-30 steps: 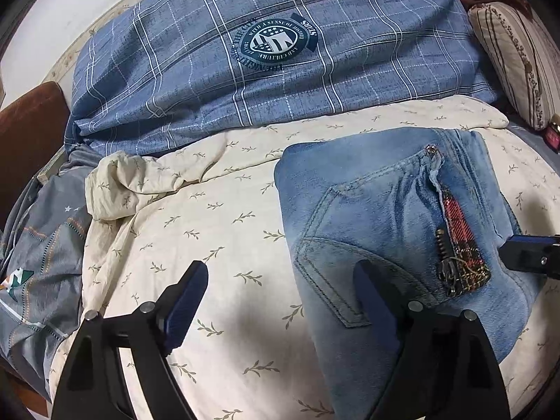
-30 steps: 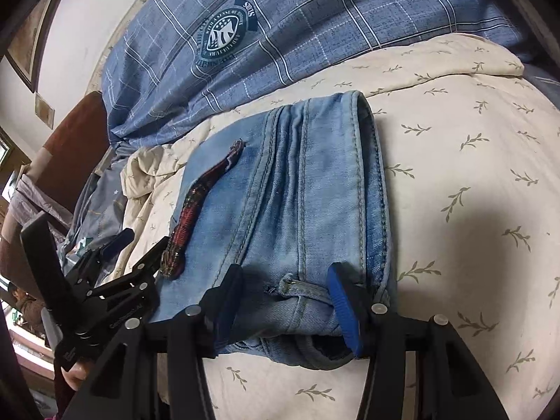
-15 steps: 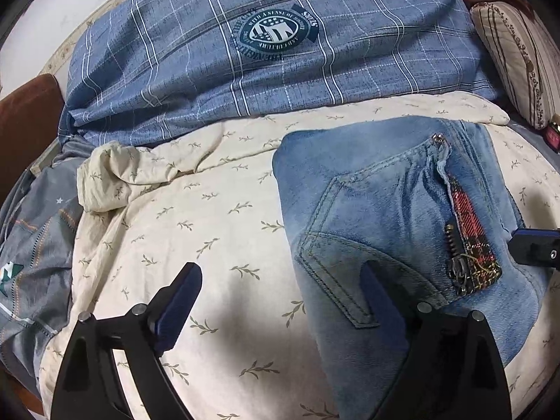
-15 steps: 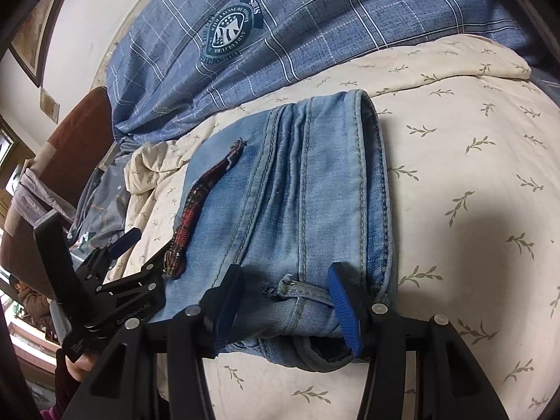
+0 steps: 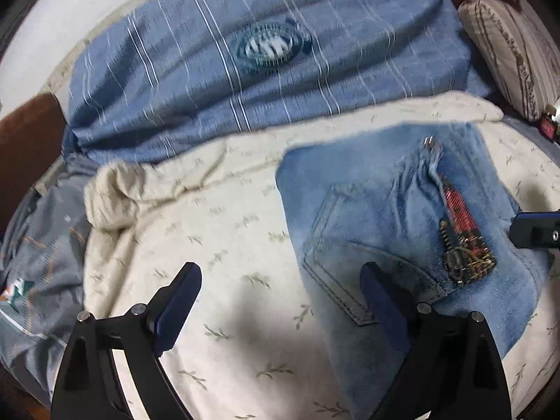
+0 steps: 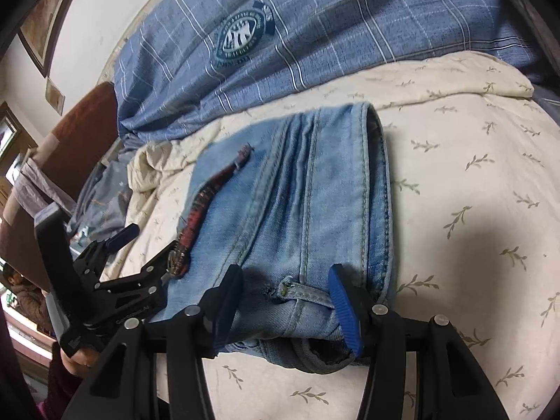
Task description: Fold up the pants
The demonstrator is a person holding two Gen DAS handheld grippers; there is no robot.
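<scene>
Both grippers, left (image 5: 280,301) and right (image 6: 285,301), agape over folded jeans (image 6: 301,210).

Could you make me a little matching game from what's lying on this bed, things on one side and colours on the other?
Things:
1. jeans
2. bedspread
3. big checked pillow
4. tassel

Colours:
A. cream with small leaf sprigs
B. red and dark
C. faded light blue
D. blue with white lines and a round badge

Pairs: 1-C, 2-A, 3-D, 4-B
</scene>
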